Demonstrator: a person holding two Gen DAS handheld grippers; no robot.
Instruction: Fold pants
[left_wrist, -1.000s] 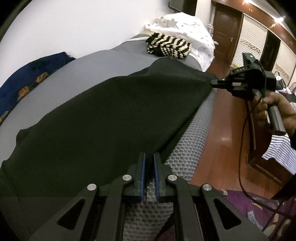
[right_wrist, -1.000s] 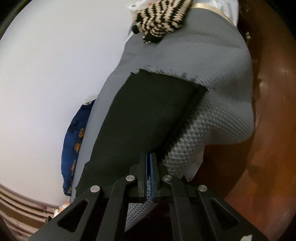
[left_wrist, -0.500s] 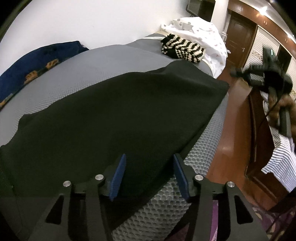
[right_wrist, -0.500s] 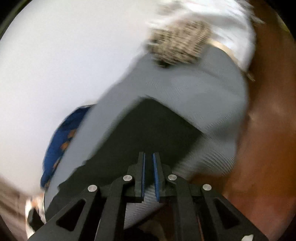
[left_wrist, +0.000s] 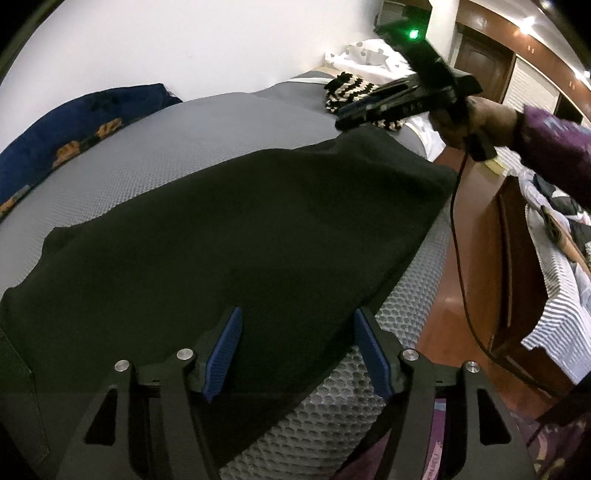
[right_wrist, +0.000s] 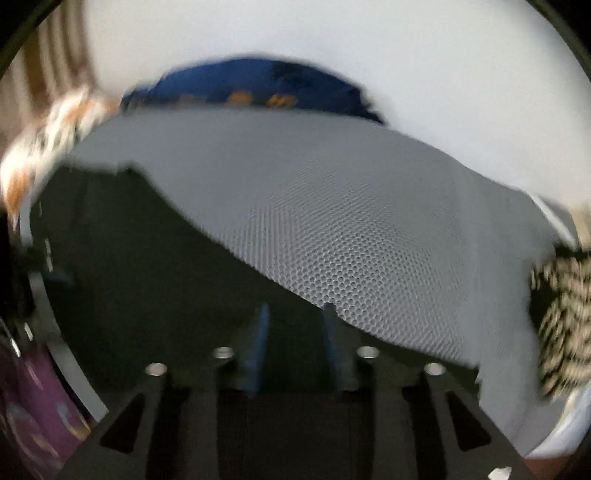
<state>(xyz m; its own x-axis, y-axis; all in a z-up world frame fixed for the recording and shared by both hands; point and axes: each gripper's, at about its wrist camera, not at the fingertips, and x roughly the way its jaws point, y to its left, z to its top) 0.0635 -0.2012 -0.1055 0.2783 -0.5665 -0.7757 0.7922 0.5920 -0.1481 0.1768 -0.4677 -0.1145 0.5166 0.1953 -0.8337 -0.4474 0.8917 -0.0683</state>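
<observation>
Here both claws gape – left claw (left_wrist: 297, 350) and, seemingly, blurred right claw (right_wrist: 295, 347) above the pants (left_wrist: 240, 243).

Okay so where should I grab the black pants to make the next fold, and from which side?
Probably the two near corners of the black pants, along the hem lying by the mattress edge. Come in low from the floor side: that edge runs straight at the drop-off, so one finger can slip under it. The left tool is open there; the right tool, also open, is above the far end.
</observation>
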